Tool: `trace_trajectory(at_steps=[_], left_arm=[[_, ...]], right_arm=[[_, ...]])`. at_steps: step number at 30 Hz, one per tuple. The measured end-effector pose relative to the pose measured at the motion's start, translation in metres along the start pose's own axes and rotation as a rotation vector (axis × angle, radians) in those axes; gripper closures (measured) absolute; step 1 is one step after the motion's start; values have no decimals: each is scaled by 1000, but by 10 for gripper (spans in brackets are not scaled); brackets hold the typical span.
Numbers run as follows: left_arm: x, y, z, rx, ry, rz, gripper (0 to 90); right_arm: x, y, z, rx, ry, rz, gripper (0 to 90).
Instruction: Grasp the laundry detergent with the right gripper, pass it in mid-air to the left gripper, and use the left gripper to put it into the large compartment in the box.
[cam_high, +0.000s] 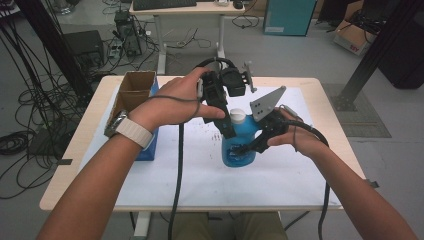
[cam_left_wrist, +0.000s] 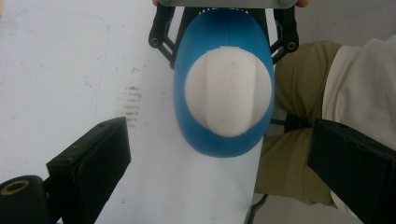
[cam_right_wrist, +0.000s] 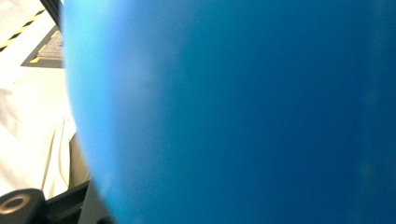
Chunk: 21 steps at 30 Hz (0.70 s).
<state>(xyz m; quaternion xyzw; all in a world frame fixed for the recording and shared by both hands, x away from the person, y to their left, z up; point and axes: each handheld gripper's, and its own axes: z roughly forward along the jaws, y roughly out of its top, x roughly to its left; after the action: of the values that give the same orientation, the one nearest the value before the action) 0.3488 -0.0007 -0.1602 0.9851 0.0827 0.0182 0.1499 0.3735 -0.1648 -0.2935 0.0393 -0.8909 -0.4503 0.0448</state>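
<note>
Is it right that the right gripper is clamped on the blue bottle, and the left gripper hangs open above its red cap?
Not quite: the cap is white, not red, as the left gripper view shows from straight above. The rest holds: the right gripper is clamped on the blue bottle, and the left gripper hangs open above the cap, its jaws wide apart.

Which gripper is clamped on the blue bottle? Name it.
The right gripper: its jaws are shut on the blue bottle low on its body. The left gripper stands open above the white cap, touching nothing.
</note>
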Motion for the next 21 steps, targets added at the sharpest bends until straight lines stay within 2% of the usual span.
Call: trace_trajectory(at_steps=[6,8,9,10,11,12,13,14,15,16,21], left_arm=[[0,0,2,0,2,4,64],[1,1,1,15,2,26,64],[0,1,2,0,-2,4,64],[0,1,3,4,1,4,65],[1,2,2,25,1,31,65],[0,2,4,2,0,7,65],[0,2,5,1,-4,5,65],[1,3,5,20,-3,29,65],[0,3,8,2,-6,4,65],[1,4,9,19,-7,24,65],[1,6,13,17,-16,23,65]], right_arm=[[0,0,0,0,2,-1,437],[0,0,1,1,3,0,436],[1,1,1,4,4,3,436],[0,1,1,4,3,-1,436],[0,1,2,5,1,-4,436],[1,1,2,7,4,0,436],[1,1,2,8,7,-2,436],[2,1,3,9,9,4,436],[2,1,3,8,9,-3,436],[2,1,4,9,11,-5,436],[4,2,4,6,15,-4,436]])
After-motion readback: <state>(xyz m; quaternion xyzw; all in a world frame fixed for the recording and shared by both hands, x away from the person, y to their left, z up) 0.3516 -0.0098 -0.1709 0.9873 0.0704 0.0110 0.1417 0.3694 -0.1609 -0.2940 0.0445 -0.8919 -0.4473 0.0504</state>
